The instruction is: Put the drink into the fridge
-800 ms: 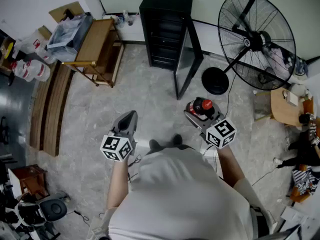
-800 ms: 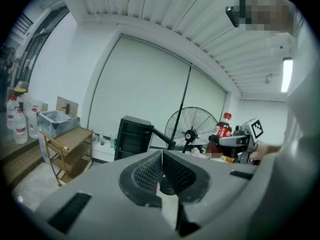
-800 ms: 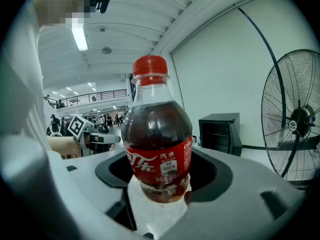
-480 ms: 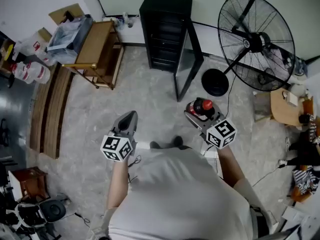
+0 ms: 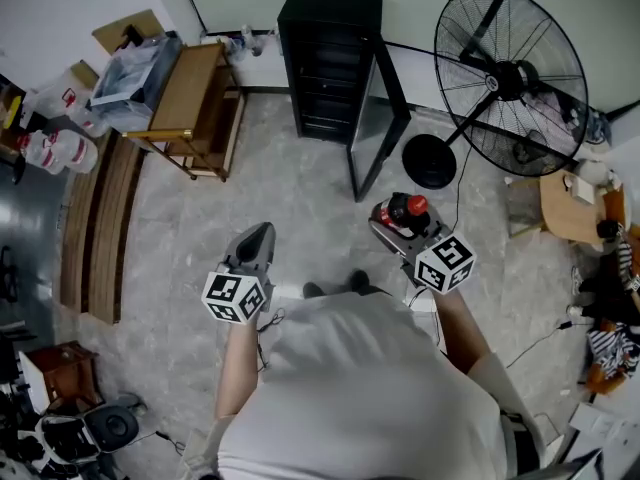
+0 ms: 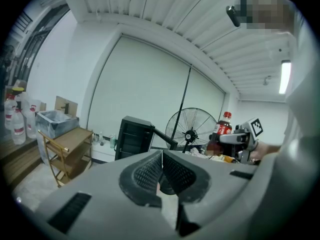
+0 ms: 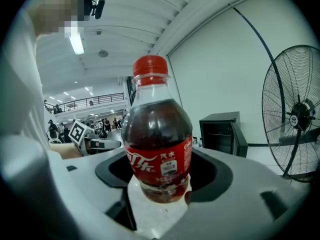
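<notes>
Here, nearest to us, our right tongs [image 7: 159, 186] pinch the cola bottle [image 7: 157, 149] around its lower body. The bottle stands upright, its long axis vertical and its red cap [image 7: 150, 66] pointing at the ceiling. Beside them but apart, our left tongs [image 6: 161, 170] are pressed together with nothing between them. From the head view, both are held out in front of us above the grey floor [image 5: 290, 193]. Farther on stands the black fridge [image 5: 330, 28], its door [image 5: 385, 118] swung open, well apart from the bottle. A large standing fan [image 5: 510, 78] is to the fridge's right and a wooden cart [image 5: 195, 93] to its left.
</notes>
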`<state>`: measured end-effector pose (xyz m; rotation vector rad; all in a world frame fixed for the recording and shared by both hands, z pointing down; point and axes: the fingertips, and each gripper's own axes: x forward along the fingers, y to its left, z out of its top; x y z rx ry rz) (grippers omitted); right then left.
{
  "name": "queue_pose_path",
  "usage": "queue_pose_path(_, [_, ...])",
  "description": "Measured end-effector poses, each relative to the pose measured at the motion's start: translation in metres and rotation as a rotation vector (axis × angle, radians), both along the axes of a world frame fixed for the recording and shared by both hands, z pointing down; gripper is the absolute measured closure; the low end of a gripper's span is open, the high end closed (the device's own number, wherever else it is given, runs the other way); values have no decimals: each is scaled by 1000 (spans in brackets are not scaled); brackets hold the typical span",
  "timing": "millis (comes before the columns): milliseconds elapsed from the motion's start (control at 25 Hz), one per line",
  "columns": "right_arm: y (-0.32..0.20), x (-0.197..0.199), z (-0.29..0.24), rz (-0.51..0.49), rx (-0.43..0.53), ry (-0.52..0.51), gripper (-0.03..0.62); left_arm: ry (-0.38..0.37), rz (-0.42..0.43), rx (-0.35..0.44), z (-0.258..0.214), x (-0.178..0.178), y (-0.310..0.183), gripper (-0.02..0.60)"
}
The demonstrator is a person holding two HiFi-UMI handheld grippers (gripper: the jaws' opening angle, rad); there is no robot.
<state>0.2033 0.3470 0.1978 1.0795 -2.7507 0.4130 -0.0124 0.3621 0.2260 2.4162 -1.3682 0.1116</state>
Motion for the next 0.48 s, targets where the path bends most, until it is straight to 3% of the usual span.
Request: queue_pose_path(480, [14,-55,13,55,-19,-21,286,-6,19,-18,17,-67,17,572])
